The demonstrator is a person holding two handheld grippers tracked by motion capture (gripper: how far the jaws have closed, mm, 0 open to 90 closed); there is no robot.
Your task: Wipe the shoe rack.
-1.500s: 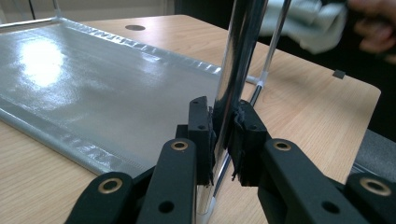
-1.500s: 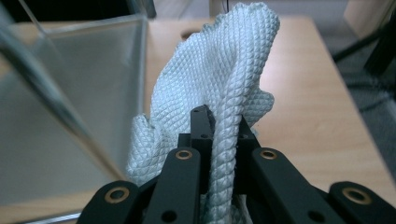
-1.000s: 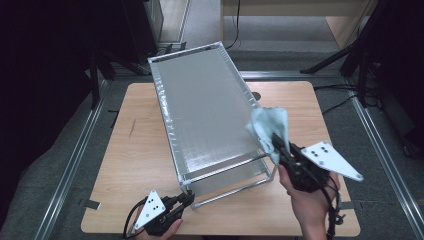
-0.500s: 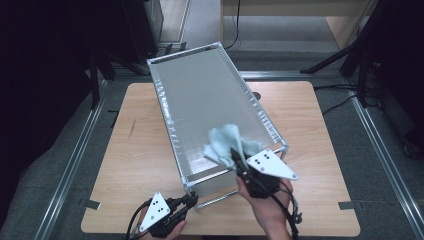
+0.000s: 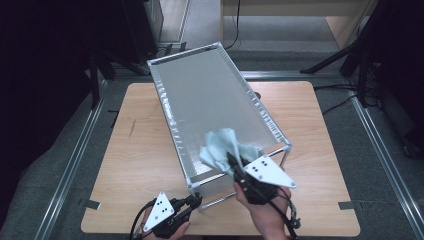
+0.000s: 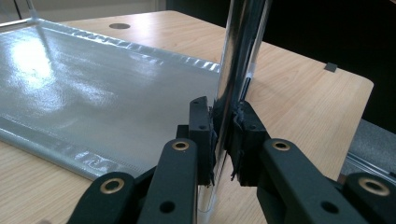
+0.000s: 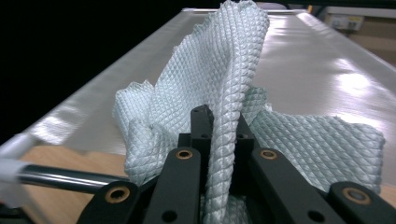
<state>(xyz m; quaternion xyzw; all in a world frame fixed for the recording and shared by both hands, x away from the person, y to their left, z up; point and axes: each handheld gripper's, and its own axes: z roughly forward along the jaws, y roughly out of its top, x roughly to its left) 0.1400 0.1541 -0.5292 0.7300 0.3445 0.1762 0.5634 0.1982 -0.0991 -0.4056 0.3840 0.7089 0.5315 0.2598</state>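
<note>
While the cloth (image 5: pixel 223 146) lies bunched on the near end of the rack's silvery top (image 5: pixel 210 102), one fold of it is pinched upright in the right claw (image 5: pixel 231 161), jaws closed on the fabric, probably so it can be dragged over the surface as a wipe. In the right gripper view the waffle-weave cloth (image 7: pixel 224 93) stands up between the jaws and spills onto the shiny sheet on both sides. The left claw (image 5: pixel 198 199) is clamped narrow on the rack's chrome post (image 6: pixel 236 70) at the near corner, likely to steady the frame against the wiping push; the left gripper view has the pads tight on either side of the post. Rack sits skewed on the wooden worktop (image 5: pixel 140 165), long side running away from the person. Count: one cloth, one rack, two claws, two hands, one worktop. Floor rails flank the worktop.
</note>
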